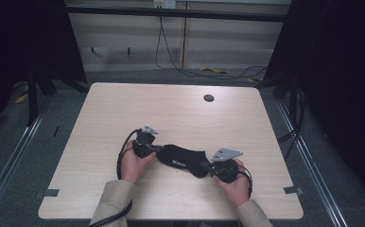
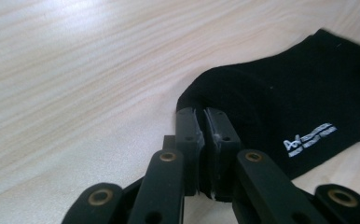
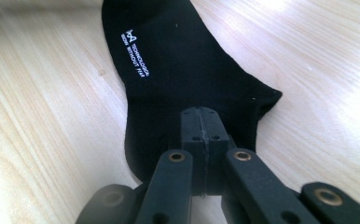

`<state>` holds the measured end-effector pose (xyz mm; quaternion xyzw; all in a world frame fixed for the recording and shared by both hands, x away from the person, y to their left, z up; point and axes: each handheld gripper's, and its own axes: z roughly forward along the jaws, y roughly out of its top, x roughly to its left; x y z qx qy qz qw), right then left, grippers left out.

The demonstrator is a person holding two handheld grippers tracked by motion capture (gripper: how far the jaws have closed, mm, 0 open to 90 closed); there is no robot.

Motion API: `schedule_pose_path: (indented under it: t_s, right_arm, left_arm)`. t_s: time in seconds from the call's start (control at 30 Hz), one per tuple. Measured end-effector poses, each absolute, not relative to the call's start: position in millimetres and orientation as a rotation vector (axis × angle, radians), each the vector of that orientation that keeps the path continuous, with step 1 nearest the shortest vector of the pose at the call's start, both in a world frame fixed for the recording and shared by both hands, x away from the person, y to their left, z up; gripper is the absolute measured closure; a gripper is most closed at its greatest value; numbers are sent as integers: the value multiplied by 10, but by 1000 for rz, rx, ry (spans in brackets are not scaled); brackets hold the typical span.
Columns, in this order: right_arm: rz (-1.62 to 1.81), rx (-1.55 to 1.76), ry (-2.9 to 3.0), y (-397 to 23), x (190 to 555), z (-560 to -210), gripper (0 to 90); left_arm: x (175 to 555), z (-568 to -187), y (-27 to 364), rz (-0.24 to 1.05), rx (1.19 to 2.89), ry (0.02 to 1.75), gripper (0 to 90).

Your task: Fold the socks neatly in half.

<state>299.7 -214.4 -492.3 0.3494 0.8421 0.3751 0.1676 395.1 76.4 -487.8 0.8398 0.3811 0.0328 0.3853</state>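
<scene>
A black ankle sock (image 1: 183, 158) with small white lettering lies flat on the pale wooden table (image 1: 171, 109), near the front edge. My left gripper (image 1: 158, 149) is at the sock's left end. In the left gripper view its jaws (image 2: 202, 112) are pinched together on the edge of the sock (image 2: 271, 102). My right gripper (image 1: 204, 165) is at the sock's right end. In the right gripper view its jaws (image 3: 200, 111) are shut tight over the sock (image 3: 169, 60), near the cuff end. A hand holds each gripper.
A dark round hole (image 1: 209, 98) sits in the tabletop at the back right. Grey tape marks (image 1: 50, 192) lie by the front corners. Cables (image 1: 171, 56) trail on the floor behind the table, and dark frames stand at both sides.
</scene>
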Motion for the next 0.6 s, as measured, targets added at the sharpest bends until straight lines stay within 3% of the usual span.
schedule_pose_path:
  t_s: [0.6]
  right_arm:
    - [1061, 1011, 2425, -2175, 2988, -4962, 900]
  left_arm:
    - [3929, -4624, 817, 100, 2155, 912, 845]
